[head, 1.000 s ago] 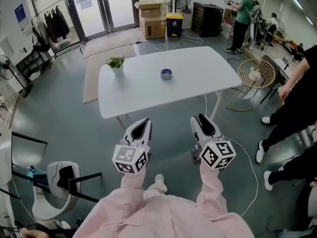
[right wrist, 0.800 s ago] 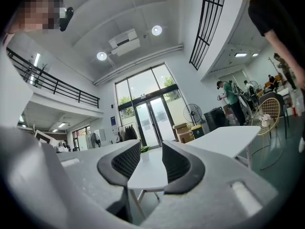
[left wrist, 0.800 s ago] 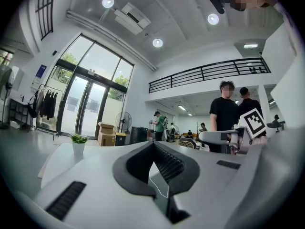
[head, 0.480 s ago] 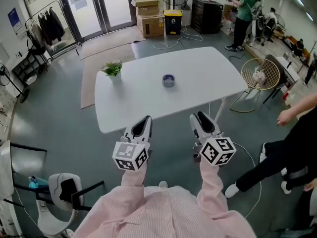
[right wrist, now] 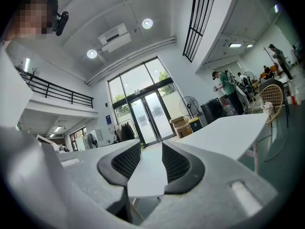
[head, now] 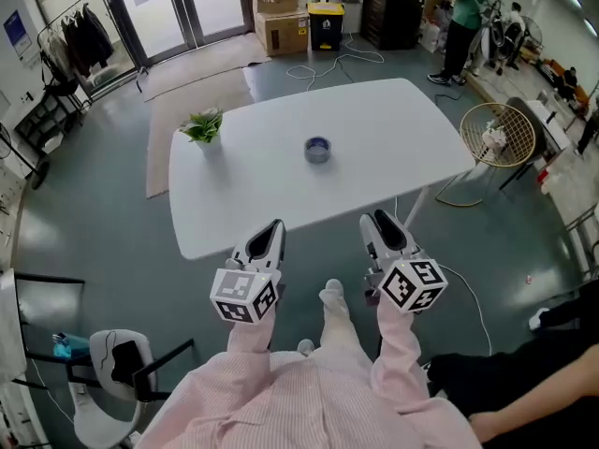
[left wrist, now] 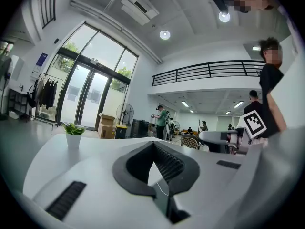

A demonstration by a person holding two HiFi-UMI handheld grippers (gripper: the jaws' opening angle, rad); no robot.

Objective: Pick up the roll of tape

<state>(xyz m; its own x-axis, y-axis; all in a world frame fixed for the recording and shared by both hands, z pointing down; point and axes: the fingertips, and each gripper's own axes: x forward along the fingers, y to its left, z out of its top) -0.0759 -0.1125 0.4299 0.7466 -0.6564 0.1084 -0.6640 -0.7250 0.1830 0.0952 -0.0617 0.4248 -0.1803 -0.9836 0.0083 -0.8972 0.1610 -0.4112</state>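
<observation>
The roll of tape point(head: 317, 149), small and blue-grey, lies flat near the middle of the white table point(head: 402, 129). Both grippers hover off the table's near edge, well short of the roll. My left gripper point(head: 272, 231) points at the table, and in the left gripper view point(left wrist: 153, 144) its pads meet at the tips with nothing between them. My right gripper point(head: 380, 224) is slightly open and empty; in the right gripper view point(right wrist: 151, 146) the table top shows through the gap. Neither gripper view shows the tape.
A small potted plant point(head: 205, 127) stands at the table's far left point(left wrist: 73, 130). A wire chair point(head: 497, 137) is beside the table's right end, and a cable point(head: 465, 293) trails on the floor. Another person's legs point(head: 524, 372) are at the lower right, and boxes point(head: 280, 21) sit by the glass doors.
The table has come closer and lower in the head view. The person at the right has moved down and out of the frame's edge. Both grippers keep their pose.
</observation>
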